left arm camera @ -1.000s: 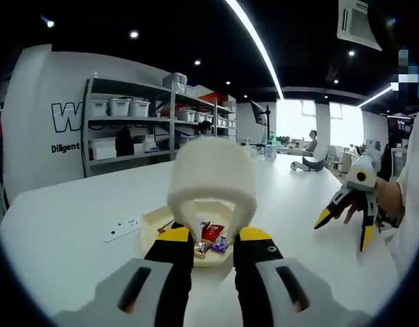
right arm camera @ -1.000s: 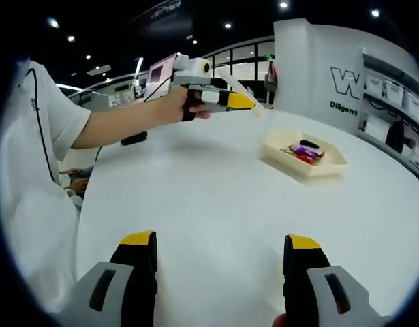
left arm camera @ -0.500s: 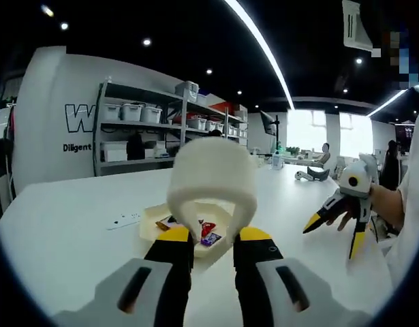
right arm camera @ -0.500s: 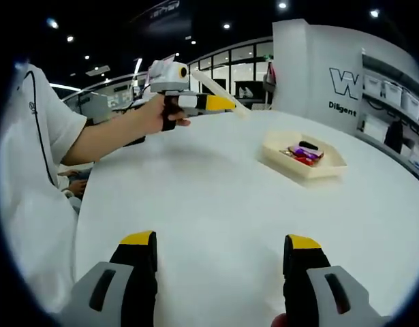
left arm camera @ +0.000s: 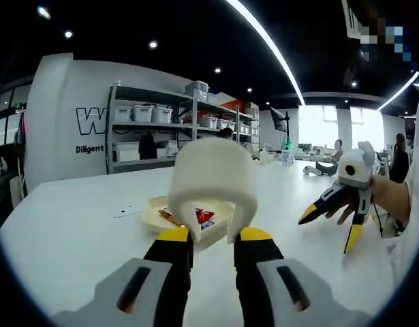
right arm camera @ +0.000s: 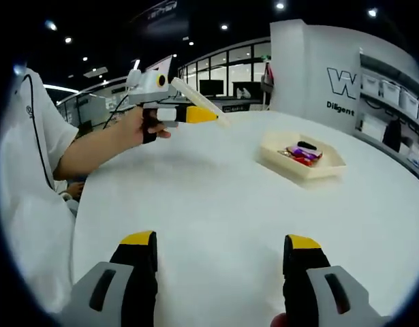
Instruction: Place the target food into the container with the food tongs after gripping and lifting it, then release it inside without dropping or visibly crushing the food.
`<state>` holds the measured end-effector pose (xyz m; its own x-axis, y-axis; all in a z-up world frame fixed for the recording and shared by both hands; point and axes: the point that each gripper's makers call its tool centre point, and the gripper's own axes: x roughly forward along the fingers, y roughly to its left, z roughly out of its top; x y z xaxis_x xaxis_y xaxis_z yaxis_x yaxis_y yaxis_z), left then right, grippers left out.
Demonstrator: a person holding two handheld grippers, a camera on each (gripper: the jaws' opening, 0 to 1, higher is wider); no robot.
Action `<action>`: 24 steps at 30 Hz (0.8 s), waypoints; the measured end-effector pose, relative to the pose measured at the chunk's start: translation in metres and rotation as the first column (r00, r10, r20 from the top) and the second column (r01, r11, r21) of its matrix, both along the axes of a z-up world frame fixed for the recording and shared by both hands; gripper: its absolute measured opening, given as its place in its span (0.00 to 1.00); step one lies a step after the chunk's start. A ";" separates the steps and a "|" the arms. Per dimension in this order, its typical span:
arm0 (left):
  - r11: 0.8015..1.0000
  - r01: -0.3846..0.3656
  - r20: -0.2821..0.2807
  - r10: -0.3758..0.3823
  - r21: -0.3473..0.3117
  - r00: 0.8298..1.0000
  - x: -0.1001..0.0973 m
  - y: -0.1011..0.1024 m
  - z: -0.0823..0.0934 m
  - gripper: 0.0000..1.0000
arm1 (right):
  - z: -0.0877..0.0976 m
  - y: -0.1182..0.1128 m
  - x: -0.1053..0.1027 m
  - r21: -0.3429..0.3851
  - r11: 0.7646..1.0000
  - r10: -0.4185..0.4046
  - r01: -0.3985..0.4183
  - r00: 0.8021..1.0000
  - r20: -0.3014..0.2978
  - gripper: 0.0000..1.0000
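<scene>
Cream food tongs (left arm camera: 210,178) stand between the jaws of my left gripper (left arm camera: 214,237), which is shut on them; their looped end rises in front of the camera. Beyond them a shallow beige tray (left arm camera: 152,208) holds several wrapped sweets (left arm camera: 204,216). In the right gripper view the same tray (right arm camera: 330,163) and sweets (right arm camera: 301,152) lie at the right. A hand holds the left gripper (right arm camera: 208,114) with the tongs (right arm camera: 199,100) in the air, well left of the tray. My right gripper (right arm camera: 219,240) hovers over bare table, wide open and holding nothing; it also appears as the right gripper (left arm camera: 326,233).
The white table (right arm camera: 216,191) is broad. A small flat white device (left arm camera: 127,212) lies left of the tray. Shelves with bins (left arm camera: 161,126) stand behind. A person's white-sleeved arm (right arm camera: 32,170) borders the left of the right gripper view.
The left gripper with the tongs has drawn back, away from the tray and toward the person. The right gripper has stayed where it was, open.
</scene>
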<state>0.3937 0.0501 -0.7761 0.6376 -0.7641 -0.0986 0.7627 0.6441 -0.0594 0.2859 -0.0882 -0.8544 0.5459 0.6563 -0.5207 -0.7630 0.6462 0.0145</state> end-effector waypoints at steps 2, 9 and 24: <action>1.000 -0.007 0.006 0.007 0.005 1.000 -0.002 0.001 -0.002 0.22 | 0.000 0.000 0.000 -0.001 1.000 -0.001 0.001 1.000 -0.001 0.73; 1.000 -0.021 -0.003 0.021 -0.021 1.000 -0.012 0.003 -0.004 0.22 | 0.001 -0.001 0.003 0.002 1.000 -0.011 0.011 1.000 0.002 0.73; 1.000 -0.016 -0.038 0.015 -0.019 0.999 -0.029 0.002 -0.019 0.21 | 0.004 -0.001 0.010 0.018 1.000 -0.018 0.018 1.000 0.010 0.73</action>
